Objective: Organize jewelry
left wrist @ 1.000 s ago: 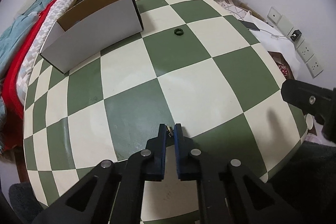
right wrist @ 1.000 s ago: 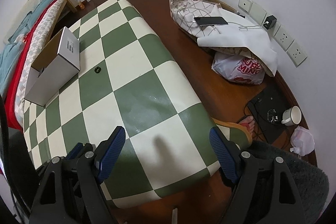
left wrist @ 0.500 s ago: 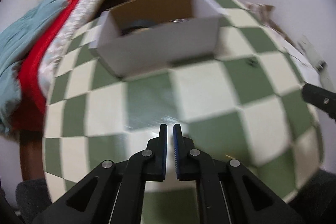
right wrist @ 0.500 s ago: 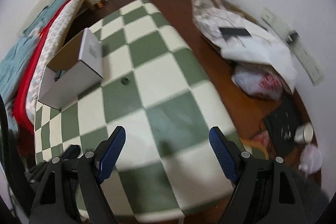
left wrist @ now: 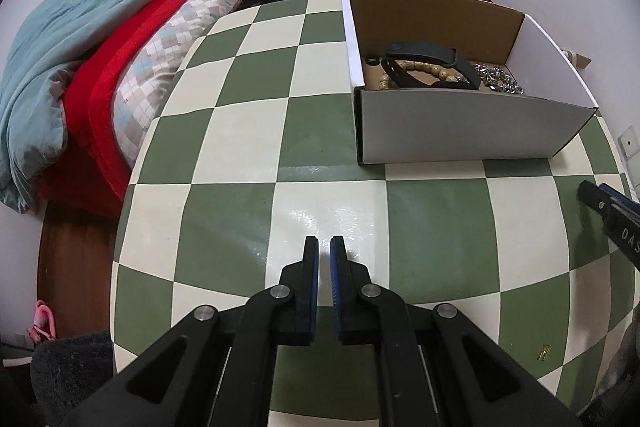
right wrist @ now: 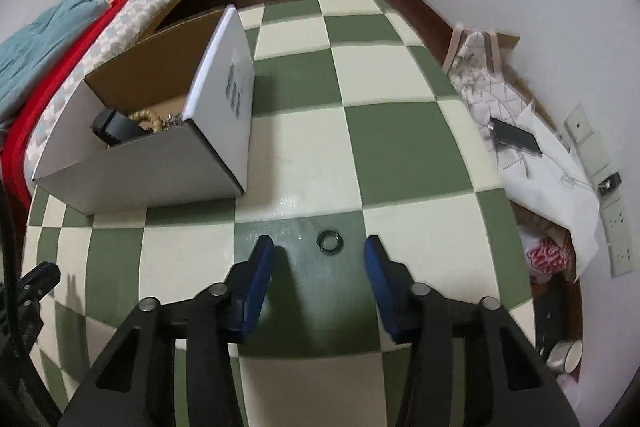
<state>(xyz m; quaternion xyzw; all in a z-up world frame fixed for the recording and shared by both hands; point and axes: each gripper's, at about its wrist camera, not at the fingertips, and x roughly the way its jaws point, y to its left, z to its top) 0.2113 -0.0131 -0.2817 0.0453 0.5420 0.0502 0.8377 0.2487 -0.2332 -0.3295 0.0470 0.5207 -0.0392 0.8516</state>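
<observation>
Cardboard box already holds watch band, bead bracelet, chain. Dark ring left on table, between right gripper fingers just narrowing, not yet touching. Left gripper clenched, apparently empty.

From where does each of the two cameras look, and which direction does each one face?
Left wrist: on the left gripper, angled down at the checkered table and open box; its shut fingers show.
Right wrist: on the right gripper, angled down at a dark ring between open fingers.
Shared: table, box, bed.
</observation>
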